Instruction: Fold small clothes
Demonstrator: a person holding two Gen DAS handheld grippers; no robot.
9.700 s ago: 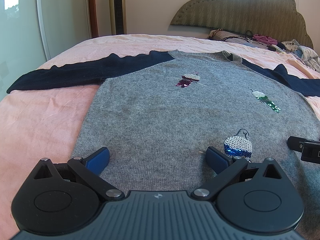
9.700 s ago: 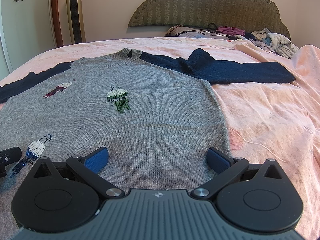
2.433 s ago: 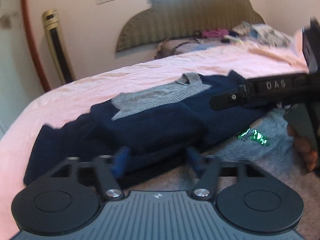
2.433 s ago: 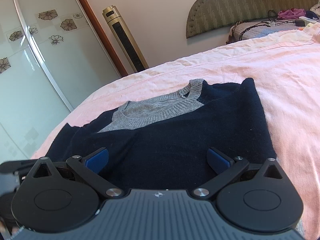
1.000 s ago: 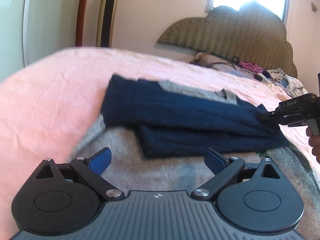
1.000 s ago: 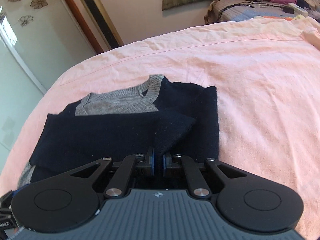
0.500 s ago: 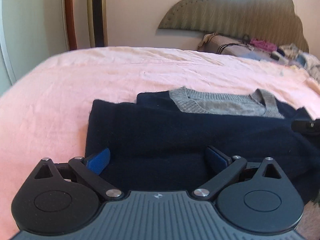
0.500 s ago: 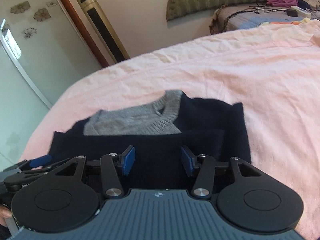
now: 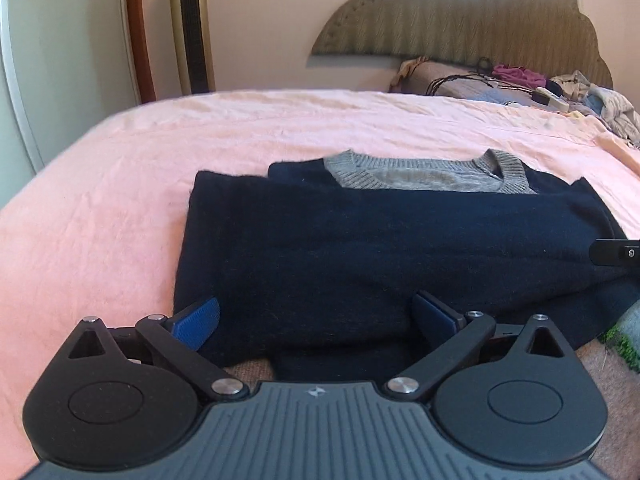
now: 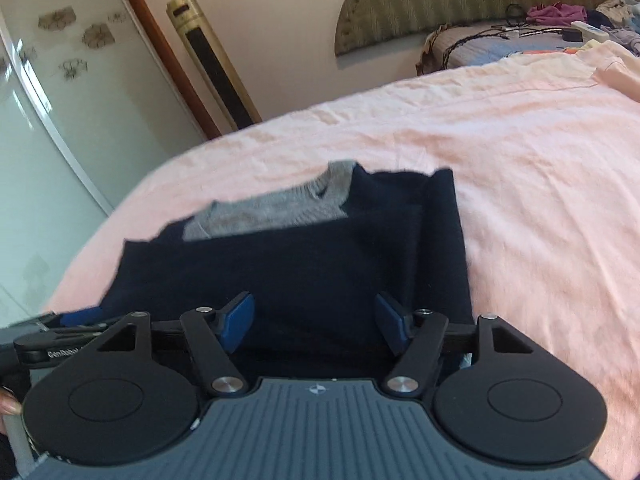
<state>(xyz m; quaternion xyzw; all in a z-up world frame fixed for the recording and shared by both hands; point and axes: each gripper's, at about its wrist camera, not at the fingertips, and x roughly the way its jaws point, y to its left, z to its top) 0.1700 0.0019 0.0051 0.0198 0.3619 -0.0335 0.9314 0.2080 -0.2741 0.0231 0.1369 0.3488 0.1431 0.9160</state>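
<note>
A grey sweater with navy sleeves [image 9: 380, 248] lies on the pink bed, both sleeves folded across its chest; only the grey collar [image 9: 424, 172] and a strip of grey body near me show. My left gripper [image 9: 316, 320] is open and empty, just above the folded sleeves' near edge. My right gripper [image 10: 316, 322] is open and empty over the same sleeves [image 10: 304, 264], near their right end. The right gripper's tip shows at the left view's right edge [image 9: 616, 252]; the left gripper shows at the right view's left edge [image 10: 60, 340].
The pink bedsheet [image 9: 100, 208] spreads all around the sweater. A pile of clothes and cables [image 9: 520, 80] lies by the headboard [image 9: 460, 28]. A gold tower fan [image 10: 212, 60] and a glass sliding door [image 10: 60, 120] stand beyond the bed's left side.
My right gripper let go of the navy sleeve it pinched a second ago and has opened wider. The left gripper moved in over the folded sleeves.
</note>
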